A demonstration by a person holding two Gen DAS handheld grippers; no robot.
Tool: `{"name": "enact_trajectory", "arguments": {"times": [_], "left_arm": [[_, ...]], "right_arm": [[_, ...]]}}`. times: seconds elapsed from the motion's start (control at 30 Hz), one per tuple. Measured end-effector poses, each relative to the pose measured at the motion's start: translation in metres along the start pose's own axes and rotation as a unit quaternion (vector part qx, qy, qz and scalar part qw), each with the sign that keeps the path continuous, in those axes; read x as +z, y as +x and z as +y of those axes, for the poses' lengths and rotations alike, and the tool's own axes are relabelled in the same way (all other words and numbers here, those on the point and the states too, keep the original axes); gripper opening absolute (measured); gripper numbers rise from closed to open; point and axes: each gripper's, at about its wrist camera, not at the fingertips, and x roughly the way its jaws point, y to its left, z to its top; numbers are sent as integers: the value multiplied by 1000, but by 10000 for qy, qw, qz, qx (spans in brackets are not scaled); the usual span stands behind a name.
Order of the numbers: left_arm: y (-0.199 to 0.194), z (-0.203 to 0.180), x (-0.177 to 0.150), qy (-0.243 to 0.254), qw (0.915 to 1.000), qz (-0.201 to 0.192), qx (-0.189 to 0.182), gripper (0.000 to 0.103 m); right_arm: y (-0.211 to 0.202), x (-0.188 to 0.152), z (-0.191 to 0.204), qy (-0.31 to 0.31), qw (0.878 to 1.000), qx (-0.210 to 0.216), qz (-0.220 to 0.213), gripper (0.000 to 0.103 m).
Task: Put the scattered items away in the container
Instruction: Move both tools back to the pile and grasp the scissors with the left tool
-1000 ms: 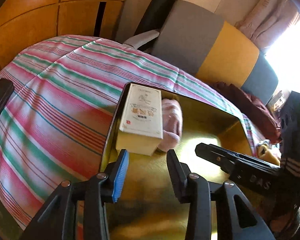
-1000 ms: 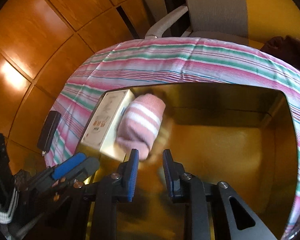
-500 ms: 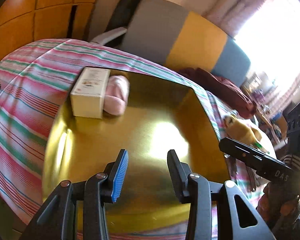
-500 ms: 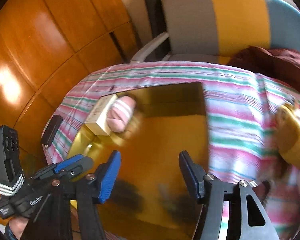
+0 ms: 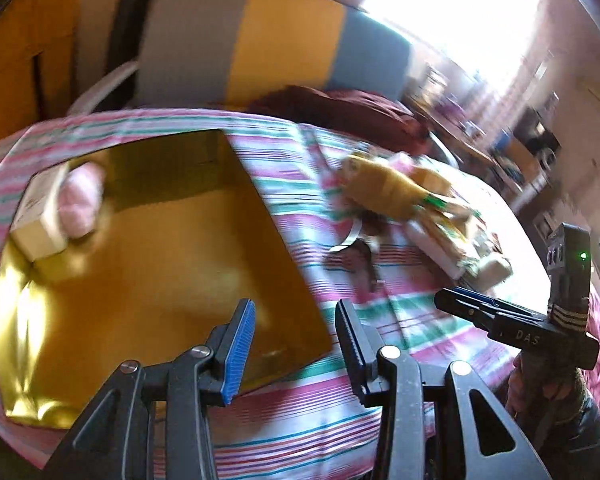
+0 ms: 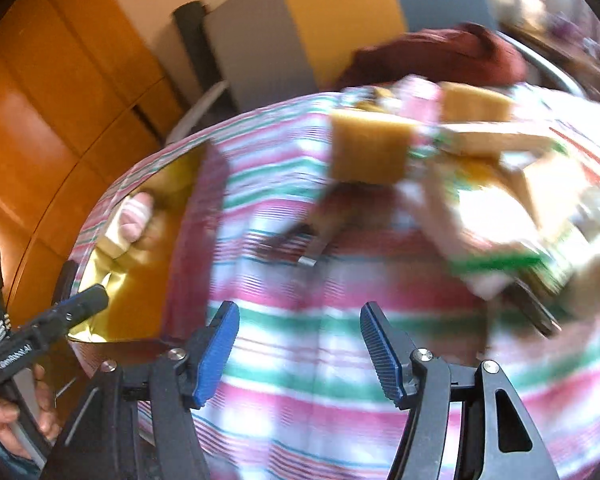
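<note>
Striped tablecloth [image 6: 300, 380] with gold box [image 5: 160, 280] at left; both grippers, left gripper [image 5: 296, 344] and right gripper [image 6: 300, 348], spread and empty; the soft, light plush toy [image 5: 384, 192] lying far right probably suits a mid-body pinch.

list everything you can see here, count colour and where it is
shiny gold container: 1, gold, on the striped cloth, left side
cream cardboard box: 1, cream, inside the container, far left corner
pink striped sock: 1, pink and white, inside the container, against the box
striped tablecloth: 1, pink, green and white, covers the table
pile of scattered items: count unclear from blur, mostly tan, cream and green, on the cloth right of the container
upholstered chair: 1, grey, yellow and blue, behind the table
dark red cloth: 1, maroon, on the chair seat
wooden wall panels: orange-brown, left background
left gripper: 1, black with blue pads, open, empty
right gripper: 1, black with blue pads, open, empty, jaws just opened
</note>
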Motion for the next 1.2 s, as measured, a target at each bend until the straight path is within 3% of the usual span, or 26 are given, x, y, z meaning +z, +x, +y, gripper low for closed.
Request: {"name": "enact_trajectory", "arguments": {"times": [0.07, 0.17, 0.3, 0.53, 0.83, 1.0, 1.13, 1.2], "left_arm": [[11, -15, 6, 7, 9993, 226, -290, 42], [33, -25, 16, -398, 9925, 702, -918, 41], [59, -30, 29, -1016, 9814, 1148, -1155, 40], [111, -24, 54, -2123, 9570, 1689, -1032, 40], [149, -22, 66, -2829, 9428, 1699, -466, 41], [162, -14, 57, -3337, 9255, 1772, -271, 42], [166, -16, 55, -3251, 9308, 1655, -213, 41], [166, -21, 56, -2990, 9402, 1621, -164, 37]], "right_arm": [[-10, -5, -18, 160, 9998, -65, -70, 64], [-23, -12, -45, 405, 9990, -135, -155, 64], [-28, -16, -68, 648, 9976, -141, -174, 65], [-29, -10, -61, 399, 9985, -231, -296, 65], [-27, -10, -74, 476, 9983, -202, -271, 66], [-29, -7, -82, 507, 9979, -232, -323, 66], [-33, -5, -93, 586, 9971, -256, -419, 66], [-34, -4, -97, 615, 9968, -242, -451, 66]]}}
